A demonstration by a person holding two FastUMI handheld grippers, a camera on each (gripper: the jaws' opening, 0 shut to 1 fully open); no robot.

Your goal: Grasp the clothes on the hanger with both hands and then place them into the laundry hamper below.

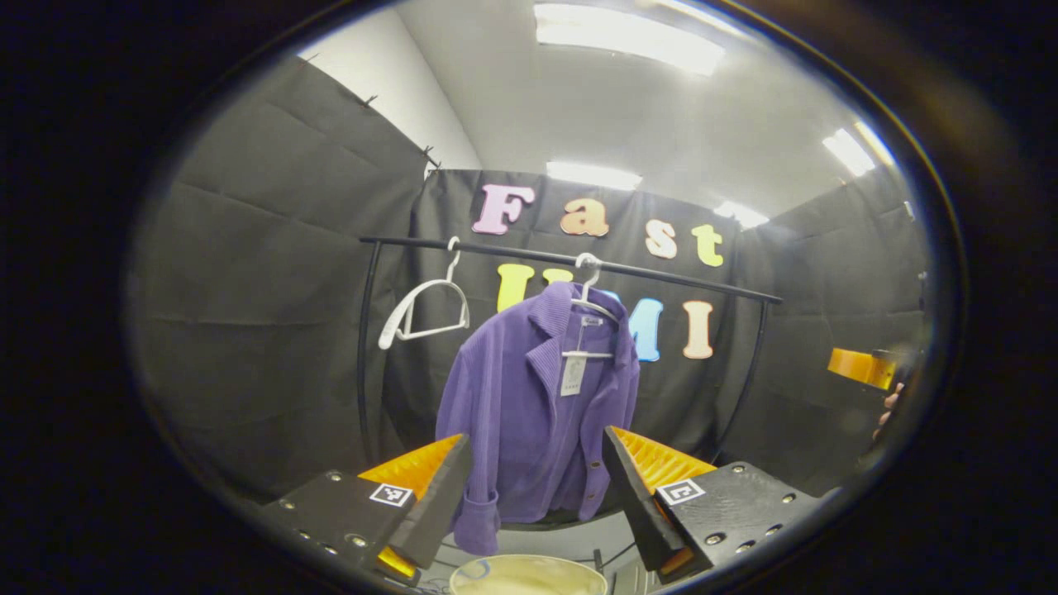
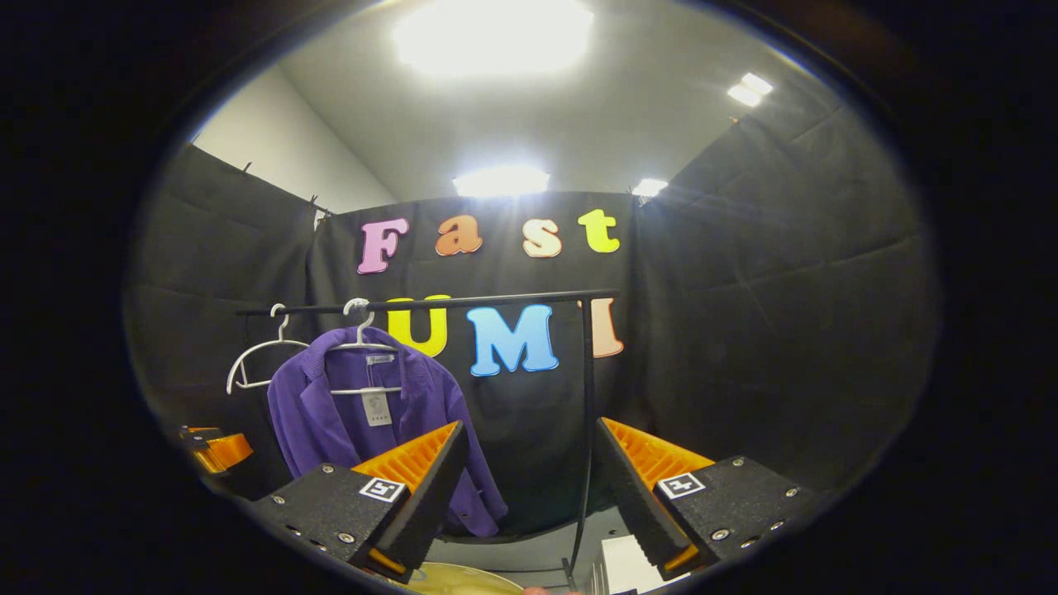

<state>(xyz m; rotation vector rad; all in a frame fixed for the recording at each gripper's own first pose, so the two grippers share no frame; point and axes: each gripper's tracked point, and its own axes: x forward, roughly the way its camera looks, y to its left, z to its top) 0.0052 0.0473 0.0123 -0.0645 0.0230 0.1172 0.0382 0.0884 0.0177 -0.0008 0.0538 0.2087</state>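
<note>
The booth is standing closed on three sides by black cloth walls (image 2: 785,289), with a white ceiling (image 1: 579,107) and bright light panels (image 2: 493,35) shining above. A black clothes rail (image 1: 678,277) is running across the back wall. From it a purple jacket (image 1: 529,413) is hanging on a white hanger (image 1: 588,307), still on the rail, not taken yet; one sleeve cuff is reaching down near the floor. A white paper tag (image 1: 573,374) is dangling inside the collar, but its writing is too small to read. Just beside it, an empty white hanger (image 1: 423,310) is hanging tilted on the same rail.

Below the jacket, the pale round rim of the laundry hamper (image 1: 529,572) is showing at the bottom of the left gripper view.

The left gripper (image 1: 536,471) is pointing at the jacket with its fingers spread wide, grasping nothing. The right gripper (image 2: 529,471) is also standing released, aiming to the side of the jacket, toward the rail's upright post (image 2: 588,397). Small square markers (image 2: 385,488) are sitting on the fingers.
</note>
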